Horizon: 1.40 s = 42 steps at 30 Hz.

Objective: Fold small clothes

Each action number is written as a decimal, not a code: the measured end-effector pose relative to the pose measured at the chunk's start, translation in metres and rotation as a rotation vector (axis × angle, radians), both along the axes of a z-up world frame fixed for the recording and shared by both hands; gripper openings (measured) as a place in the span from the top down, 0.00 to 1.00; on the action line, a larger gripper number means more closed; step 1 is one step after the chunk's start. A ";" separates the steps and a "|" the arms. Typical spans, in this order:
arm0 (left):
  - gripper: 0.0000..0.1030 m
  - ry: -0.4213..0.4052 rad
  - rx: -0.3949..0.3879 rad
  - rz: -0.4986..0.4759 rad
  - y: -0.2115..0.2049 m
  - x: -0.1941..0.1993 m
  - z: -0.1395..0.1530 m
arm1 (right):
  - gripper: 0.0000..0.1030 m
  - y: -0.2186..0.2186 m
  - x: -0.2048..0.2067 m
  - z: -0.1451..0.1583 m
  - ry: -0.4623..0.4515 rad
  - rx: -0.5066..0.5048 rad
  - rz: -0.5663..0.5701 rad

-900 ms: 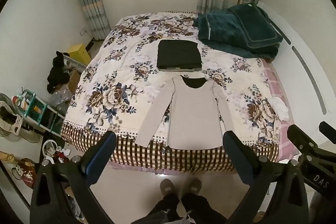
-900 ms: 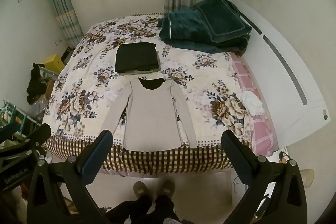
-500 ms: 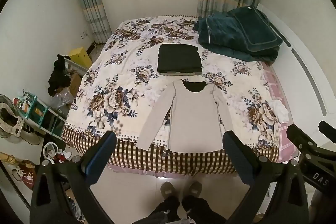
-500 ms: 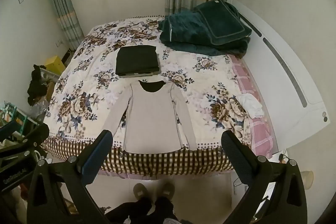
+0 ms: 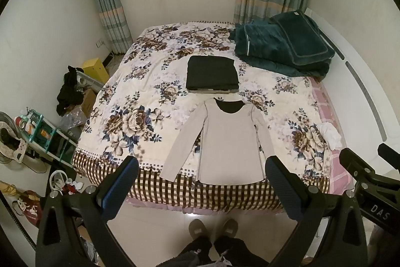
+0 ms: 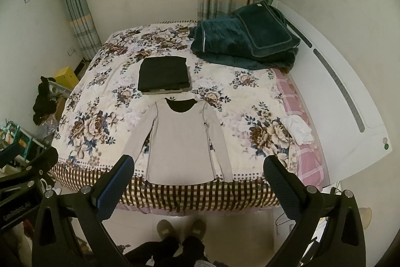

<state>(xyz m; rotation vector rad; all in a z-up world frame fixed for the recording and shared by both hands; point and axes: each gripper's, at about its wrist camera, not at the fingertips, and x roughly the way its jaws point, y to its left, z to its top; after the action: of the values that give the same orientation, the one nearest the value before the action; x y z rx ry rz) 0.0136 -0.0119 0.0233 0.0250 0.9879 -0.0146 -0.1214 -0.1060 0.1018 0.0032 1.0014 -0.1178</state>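
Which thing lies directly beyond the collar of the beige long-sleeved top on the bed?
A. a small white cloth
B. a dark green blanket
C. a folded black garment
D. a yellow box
C: the folded black garment lies just past the neckline of the beige top, while the green blanket is piled near the far right corner of the bed.
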 end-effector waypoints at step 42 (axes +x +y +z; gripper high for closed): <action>0.00 -0.025 -0.015 -0.012 -0.012 0.007 0.012 | 0.00 -0.007 0.007 0.027 -0.011 -0.001 0.002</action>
<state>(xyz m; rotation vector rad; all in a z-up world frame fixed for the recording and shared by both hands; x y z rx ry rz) 0.0202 -0.0236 0.0351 0.0169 0.9625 -0.0329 -0.1142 -0.1130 0.1288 0.0019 0.9901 -0.1159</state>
